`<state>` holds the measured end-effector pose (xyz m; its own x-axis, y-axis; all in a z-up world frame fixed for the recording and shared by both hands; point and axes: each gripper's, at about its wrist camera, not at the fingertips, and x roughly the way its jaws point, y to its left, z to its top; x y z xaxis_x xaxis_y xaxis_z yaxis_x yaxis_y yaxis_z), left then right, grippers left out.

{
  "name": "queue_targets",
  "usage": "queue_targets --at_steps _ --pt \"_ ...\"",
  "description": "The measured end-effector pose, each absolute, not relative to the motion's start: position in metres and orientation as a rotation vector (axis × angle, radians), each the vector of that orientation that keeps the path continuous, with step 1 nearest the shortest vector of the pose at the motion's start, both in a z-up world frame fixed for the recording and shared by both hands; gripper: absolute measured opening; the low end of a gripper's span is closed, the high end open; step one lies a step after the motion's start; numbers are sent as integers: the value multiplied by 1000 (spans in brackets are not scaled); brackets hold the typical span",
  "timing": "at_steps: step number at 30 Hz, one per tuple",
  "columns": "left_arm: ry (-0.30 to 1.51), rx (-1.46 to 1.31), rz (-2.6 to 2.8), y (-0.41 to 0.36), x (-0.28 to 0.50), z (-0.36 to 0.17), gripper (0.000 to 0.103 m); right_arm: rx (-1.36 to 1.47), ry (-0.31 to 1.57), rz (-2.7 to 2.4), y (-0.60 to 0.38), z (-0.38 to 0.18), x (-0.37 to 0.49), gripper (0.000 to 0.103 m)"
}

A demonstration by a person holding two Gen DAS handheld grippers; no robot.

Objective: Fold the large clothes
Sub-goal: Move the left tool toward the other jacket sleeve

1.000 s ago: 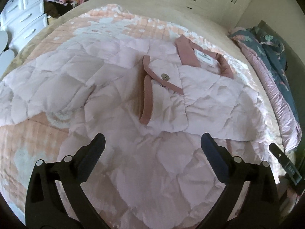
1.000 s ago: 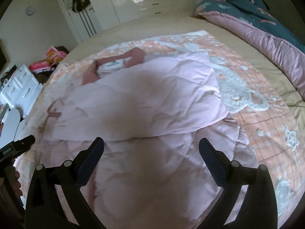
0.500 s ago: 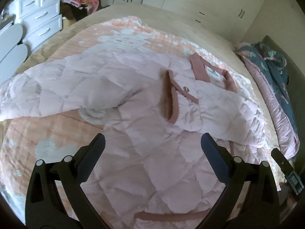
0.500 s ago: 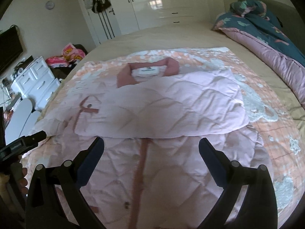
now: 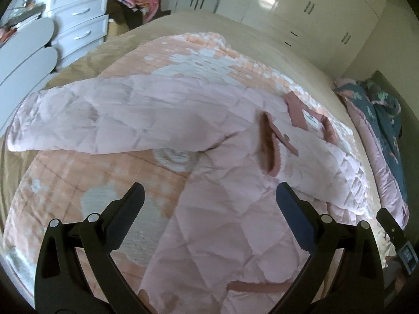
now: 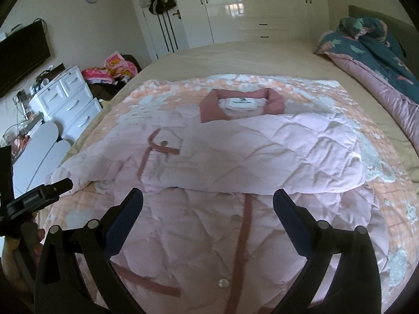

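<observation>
A pale pink quilted coat [image 6: 235, 157] with dusty-rose trim lies front up on the bed. Its collar [image 6: 241, 102] with a white label points to the far side. One sleeve is folded across the chest [image 6: 288, 162]. The other sleeve [image 5: 104, 120] stretches out flat to the left in the left wrist view. My left gripper [image 5: 209, 196] hovers open above the coat's lower left edge, holding nothing. My right gripper [image 6: 208, 201] hangs open above the coat's lower front, near the rose placket [image 6: 243, 225]. The left gripper [image 6: 34, 198] and a hand also show at the right wrist view's left edge.
The coat rests on a peach and white patterned blanket [image 6: 392, 196] over a beige bed [image 6: 235, 57]. A rolled teal and pink duvet [image 6: 379, 60] lies along the right side. White drawers [image 6: 68, 99] stand left of the bed, wardrobes [image 6: 248, 7] behind it.
Both grippers have pulled back and risen from the coat, so more of it shows. The left view has swung left, bringing the outstretched sleeve and the bare blanket into sight.
</observation>
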<state>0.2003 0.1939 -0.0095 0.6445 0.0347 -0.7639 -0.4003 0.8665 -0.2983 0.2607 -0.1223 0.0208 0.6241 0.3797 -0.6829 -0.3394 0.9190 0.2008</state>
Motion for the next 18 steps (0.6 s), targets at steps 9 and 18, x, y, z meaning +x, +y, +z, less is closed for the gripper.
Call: queue_targets --at_steps 9,18 --pt "806 -533 308 225 181 -9 94 5 781 474 -81 31 251 99" --pt "778 -582 378 260 159 -14 94 -49 772 546 -33 41 244 99"
